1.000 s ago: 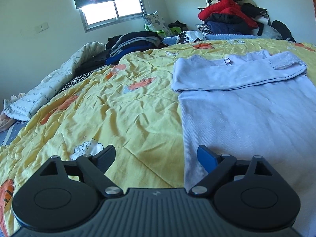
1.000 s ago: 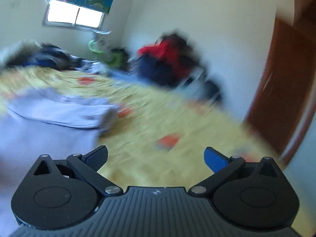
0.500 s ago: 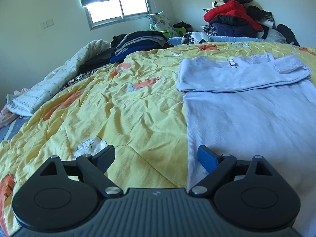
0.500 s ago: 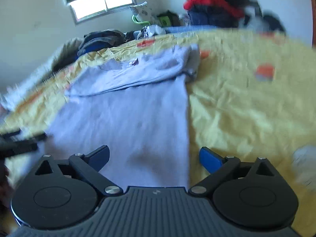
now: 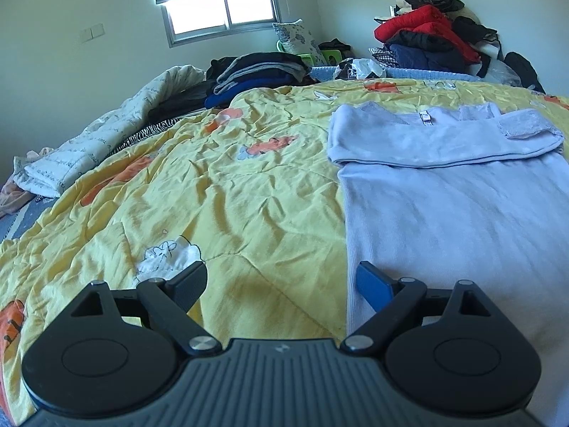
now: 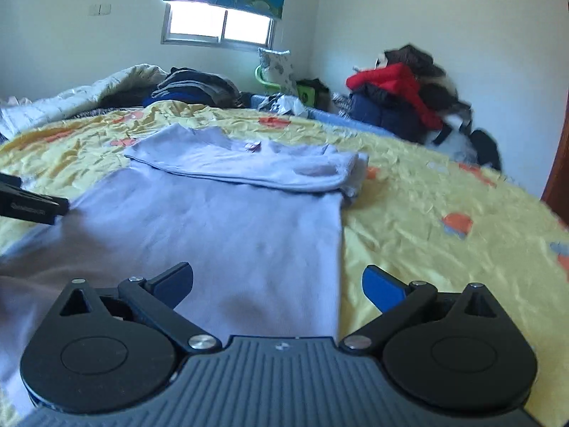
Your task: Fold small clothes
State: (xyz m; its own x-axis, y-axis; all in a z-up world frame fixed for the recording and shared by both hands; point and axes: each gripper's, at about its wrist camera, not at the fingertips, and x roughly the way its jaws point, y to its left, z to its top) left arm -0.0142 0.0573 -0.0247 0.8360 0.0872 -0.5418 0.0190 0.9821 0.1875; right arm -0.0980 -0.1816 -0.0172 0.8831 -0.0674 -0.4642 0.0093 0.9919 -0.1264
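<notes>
With the lilac top (image 5: 458, 206) spread flat on the yellow quilt (image 5: 199, 192), sleeves already folded across, both the left gripper (image 5: 281, 281) and right gripper (image 6: 277, 281) hover wide and empty over its near corners, and should pinch both hem corners evenly before lifting.

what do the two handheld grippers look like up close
Both the left gripper and right gripper share one design: ribbed dark grey body with a small centre logo, two black round-ended linkage arms, silver pivot screws, blue-padded fingers. No cables or sleeves show.
</notes>
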